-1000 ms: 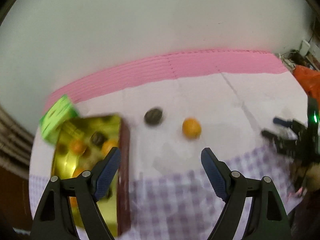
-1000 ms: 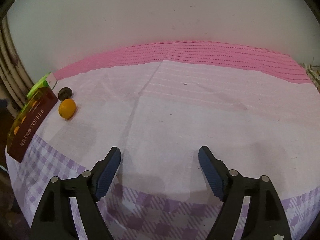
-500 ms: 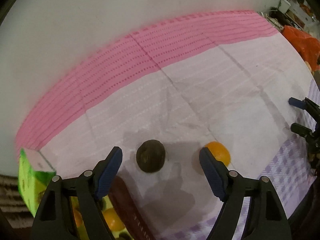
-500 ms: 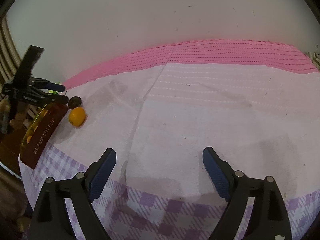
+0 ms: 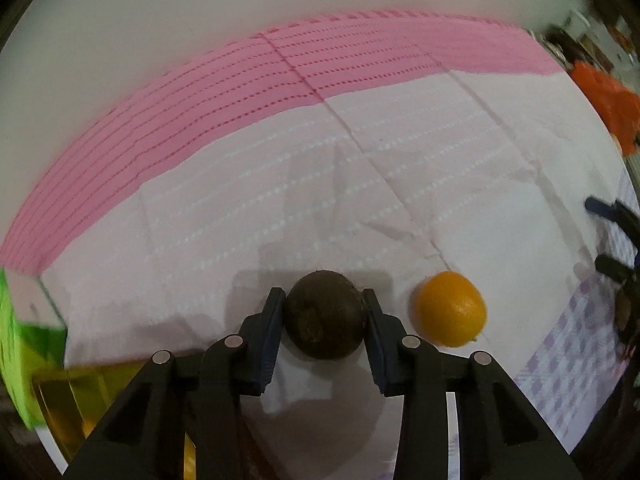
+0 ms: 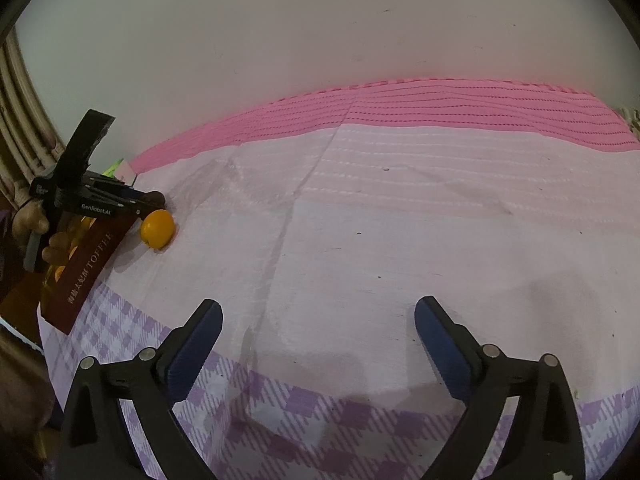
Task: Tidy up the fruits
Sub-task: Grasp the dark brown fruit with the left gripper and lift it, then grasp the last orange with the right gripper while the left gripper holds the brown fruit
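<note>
My left gripper (image 5: 325, 320) is shut on a dark brown round fruit (image 5: 325, 314) that rests on the white cloth. An orange fruit (image 5: 450, 309) lies just right of it, apart from the fingers. In the right wrist view the left gripper (image 6: 150, 200) shows at far left by the orange fruit (image 6: 157, 228), with the dark fruit (image 6: 158, 199) mostly hidden between its fingers. A gold box with a maroon rim (image 6: 86, 264) holds several fruits. My right gripper (image 6: 318, 330) is open and empty above the cloth.
A green carton (image 5: 16, 344) stands left of the gold box (image 5: 76, 400). The cloth has a pink band (image 6: 440, 112) by the wall and purple checks (image 6: 320, 420) at the front edge. An orange bag (image 5: 600, 96) lies far right.
My left gripper moved down and forward over the dark fruit and closed on it. The right gripper stayed open and barely moved.
</note>
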Demonstrator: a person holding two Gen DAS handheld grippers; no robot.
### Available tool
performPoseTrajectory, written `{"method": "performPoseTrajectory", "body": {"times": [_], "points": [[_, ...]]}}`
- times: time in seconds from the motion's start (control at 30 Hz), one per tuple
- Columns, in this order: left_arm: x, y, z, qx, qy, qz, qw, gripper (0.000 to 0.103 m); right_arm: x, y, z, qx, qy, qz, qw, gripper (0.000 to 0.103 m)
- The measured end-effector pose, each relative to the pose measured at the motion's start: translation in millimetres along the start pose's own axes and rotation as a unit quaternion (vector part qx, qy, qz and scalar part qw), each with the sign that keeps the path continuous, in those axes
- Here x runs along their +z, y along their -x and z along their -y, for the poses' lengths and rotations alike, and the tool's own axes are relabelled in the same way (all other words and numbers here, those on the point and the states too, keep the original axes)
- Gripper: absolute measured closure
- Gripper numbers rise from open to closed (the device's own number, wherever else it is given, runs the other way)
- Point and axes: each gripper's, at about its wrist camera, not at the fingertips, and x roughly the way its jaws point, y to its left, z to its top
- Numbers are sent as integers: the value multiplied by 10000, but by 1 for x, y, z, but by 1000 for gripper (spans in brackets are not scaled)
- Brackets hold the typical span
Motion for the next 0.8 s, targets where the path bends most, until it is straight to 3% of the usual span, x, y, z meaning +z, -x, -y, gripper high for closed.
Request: {"method": "performPoseTrajectory", "body": {"times": [0.13,0.23,0.5,0.57,0.67,0.8], "points": [[-20,38,14,254,477,559,9970,64,0,-1,-1,-23,10,-6,10000,7],[-38,68,26,211,874,877,9921,64,0,-2,-3,-58,35,-17,10000,7],[-101,134,66,95,1610,1292,9784,64,1,-5,-11,-393,148,-66,9991,8],[-116,146,73,159,1709,1348,9759,64,1,-4,-14,-558,115,-44,9984,12],[-137,158,77,239,1855,1398,9724,64,8,-5,-28,22,-125,-67,9999,14],[-160,173,71,184,2192,1447,9647,64,30,-15,-83,512,371,-30,9980,14]]}}
